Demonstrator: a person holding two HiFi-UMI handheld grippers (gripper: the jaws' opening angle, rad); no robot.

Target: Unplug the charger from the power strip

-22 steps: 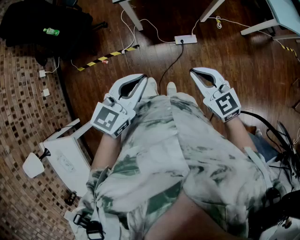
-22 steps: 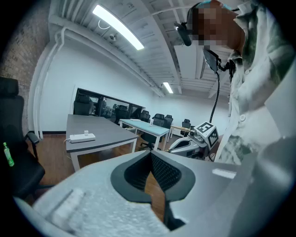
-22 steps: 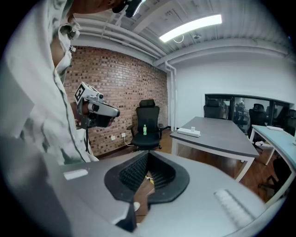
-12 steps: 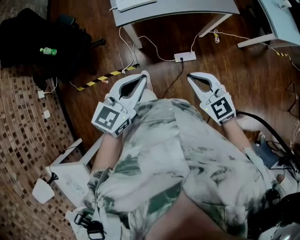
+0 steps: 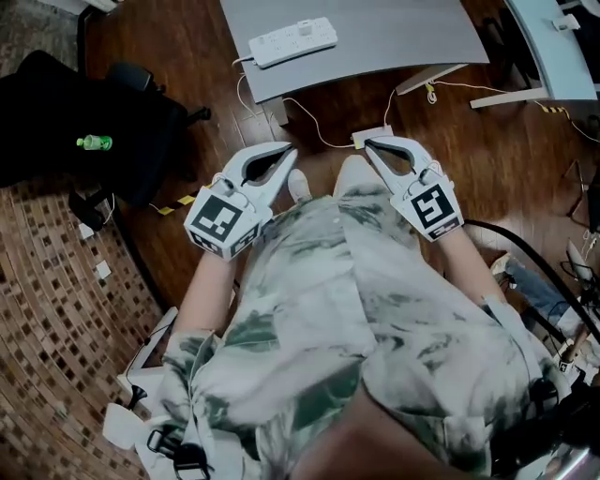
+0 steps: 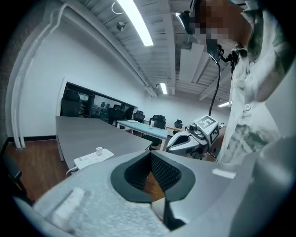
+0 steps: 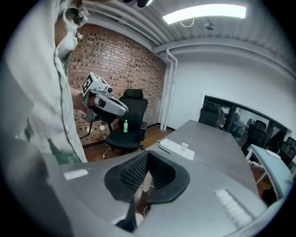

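The power strip (image 5: 292,42) lies flat on the grey worktop (image 5: 394,37). Seen from my head view, its long axis runs left to right, with the right end tipped a little farther from me. Its white cable leaves the left end and drops over the near edge. One charger (image 5: 306,27), a small white block, stands upright in it, right of the strip's middle and pointing straight up. I can't see its prongs or make out any lead coming off it, and the sockets are too small for me to count. I count two strips. The second strip (image 5: 373,131) is on the wood floor under the worktop's edge, partly covered by my right gripper (image 5: 368,143). The left gripper (image 5: 289,150) and the right one are both held in front of my chest, well short of the worktop, tips aimed toward it and slightly down. Both are pressed together at the tips with nothing between them. Through the loop behind the pads I see only floor and cable. The left gripper view shows the strip and charger off to the left beyond the closed tips. The right gripper view shows them just right of centre. To my left is one black chair (image 5: 94,122) with one green bottle (image 5: 94,142) on its seat. My shirt fills the lower middle of the head view and hides the floor there. The worktop is cut off by the top edge of that view.
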